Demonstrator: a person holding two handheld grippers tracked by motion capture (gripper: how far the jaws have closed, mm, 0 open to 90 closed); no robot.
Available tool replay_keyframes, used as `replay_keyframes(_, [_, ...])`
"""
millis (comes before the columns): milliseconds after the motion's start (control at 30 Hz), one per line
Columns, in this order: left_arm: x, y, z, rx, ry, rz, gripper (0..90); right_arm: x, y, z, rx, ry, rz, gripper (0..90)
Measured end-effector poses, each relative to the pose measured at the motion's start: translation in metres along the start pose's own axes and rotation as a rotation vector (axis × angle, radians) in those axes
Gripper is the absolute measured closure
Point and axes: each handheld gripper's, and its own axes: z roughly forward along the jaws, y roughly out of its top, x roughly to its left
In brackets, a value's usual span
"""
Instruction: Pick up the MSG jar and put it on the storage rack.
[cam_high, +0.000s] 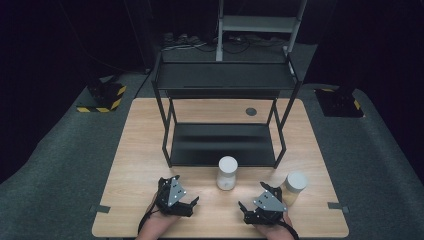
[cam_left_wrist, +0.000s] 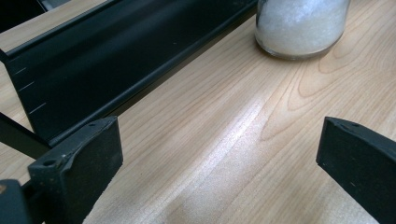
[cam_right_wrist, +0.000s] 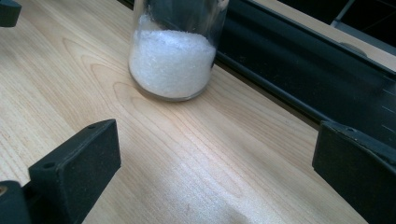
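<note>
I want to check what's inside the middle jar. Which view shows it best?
The right gripper view: the jar stands close, with white grains filling its lower part. The left gripper view crops it to its base; the high view shows it whole but small.

Jar (cam_left_wrist: 301, 25) top cropped, both tongs views; lid unseen.

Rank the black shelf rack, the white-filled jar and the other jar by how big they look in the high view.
1. black shelf rack, by far the largest.
2 and 3. white-filled jar and the other jar look about alike, so no ranking.
</note>
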Motion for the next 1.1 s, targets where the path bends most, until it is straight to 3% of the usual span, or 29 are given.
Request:
replay_keyframes(300, [0.007,-0.002,-0.001,-0.009,-0.022,-0.031,0.6,-0.004,0.001,0.001,0.006,0.017,0.006,0.4])
replay_keyframes(533, [0.009,-0.002,-0.001,-0.010,-0.038,-0.022,0.6,-0.003,0.002,0.001,0.010,0.016,0.007,0.4])
replay_keyframes(933, [0.015,-0.005,-0.003,-0.036,-0.050,-0.074,0.3,-0.006,0.000,0.000,-0.001,0.020,0.019,0.4])
replay_keyframes(1100, [0.018,-0.006,-0.008,-0.068,-0.047,-0.092,0.3,-0.006,0.001,0.001,0.004,0.023,0.016,0.4])
